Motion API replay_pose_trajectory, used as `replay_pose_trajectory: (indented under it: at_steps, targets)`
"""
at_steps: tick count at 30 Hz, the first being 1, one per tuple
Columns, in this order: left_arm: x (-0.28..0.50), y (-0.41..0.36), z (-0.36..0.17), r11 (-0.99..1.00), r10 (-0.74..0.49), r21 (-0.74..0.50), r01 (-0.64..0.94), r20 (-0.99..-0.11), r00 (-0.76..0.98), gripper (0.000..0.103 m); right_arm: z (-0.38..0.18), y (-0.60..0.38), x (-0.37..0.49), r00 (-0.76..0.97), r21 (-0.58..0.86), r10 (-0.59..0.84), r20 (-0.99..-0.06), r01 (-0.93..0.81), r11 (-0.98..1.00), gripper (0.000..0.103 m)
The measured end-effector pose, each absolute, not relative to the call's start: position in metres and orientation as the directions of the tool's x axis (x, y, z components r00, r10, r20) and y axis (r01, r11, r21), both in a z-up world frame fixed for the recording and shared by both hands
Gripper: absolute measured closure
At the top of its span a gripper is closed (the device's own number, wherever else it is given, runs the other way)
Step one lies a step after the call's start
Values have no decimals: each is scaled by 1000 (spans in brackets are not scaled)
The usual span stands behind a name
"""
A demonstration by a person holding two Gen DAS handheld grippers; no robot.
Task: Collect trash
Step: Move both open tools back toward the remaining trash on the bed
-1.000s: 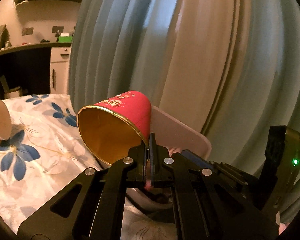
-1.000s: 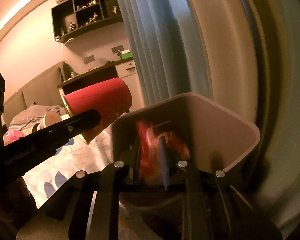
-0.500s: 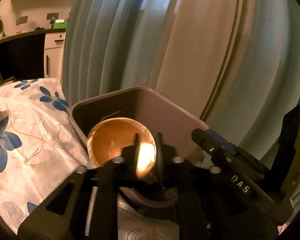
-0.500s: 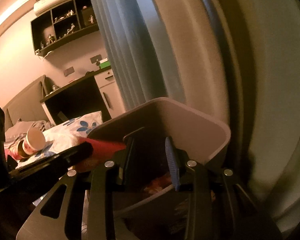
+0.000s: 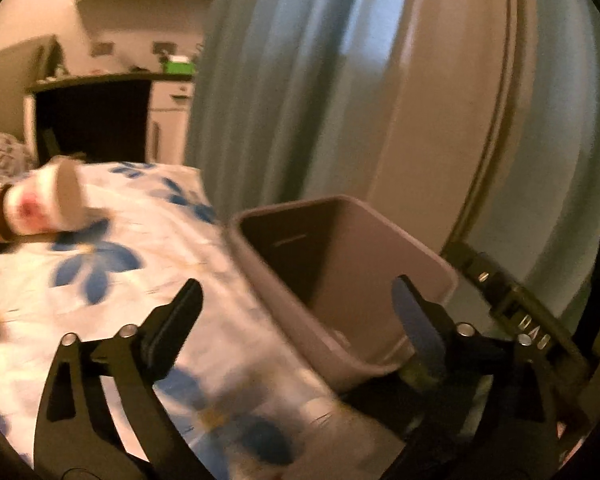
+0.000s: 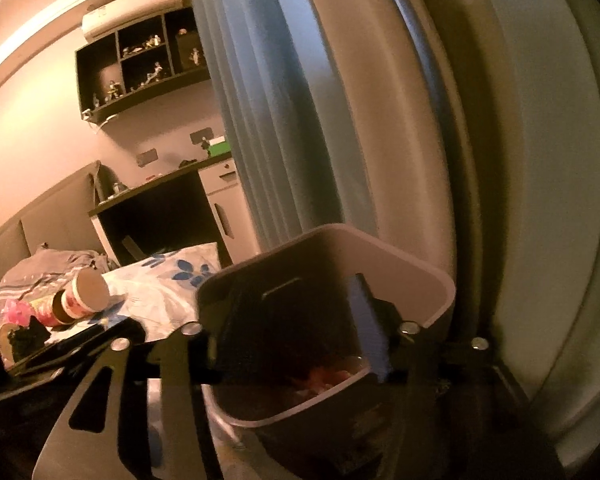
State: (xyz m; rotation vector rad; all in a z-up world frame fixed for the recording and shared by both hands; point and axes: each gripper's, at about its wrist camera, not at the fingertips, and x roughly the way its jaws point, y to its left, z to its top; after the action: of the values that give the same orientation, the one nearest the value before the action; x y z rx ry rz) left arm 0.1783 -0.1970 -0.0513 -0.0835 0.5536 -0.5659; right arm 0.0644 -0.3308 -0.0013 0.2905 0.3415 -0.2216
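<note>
Hand-held gripper (image 5: 296,308) opening, floral bedsheet (image 5: 112,280), curtain (image 5: 300,80)

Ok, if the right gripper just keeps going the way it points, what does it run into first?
Probably the bin's inner far wall: the right gripper, jaws opening and empty, points over the near rim into the bin. The curtain hangs behind. Depth is uncertain.

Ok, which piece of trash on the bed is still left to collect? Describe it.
Start at the bed's blue-flowered sheet, left of the grey bin. Near the far end, beside a rumpled striped cloth, a paper cup lies on its side, its open mouth facing the bin, white with red print.
</note>
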Motion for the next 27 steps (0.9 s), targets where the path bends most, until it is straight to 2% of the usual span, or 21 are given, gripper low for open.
replay_pose_trajectory:
  at_steps: [4,6,17,27]
  targets:
    - [159,-162,-47,904,-423,-160,396,-468,776,6,6,-312,59,931,223,-148,-334,231,947,32]
    - [151,-145,-45,922,-383,-142,360,-469,796,6,9,-301,57,937,213,-134,-323,210,954,30]
    - [106,-38,-26,981,-175,-147,125,-407,896,6,20,-226,47,956,173,10,-292,43,984,27]
    - [72,41,-14,981,-65,-196,-8,-361,930,6,29,-154,46,951,143,133,-278,-96,985,27]
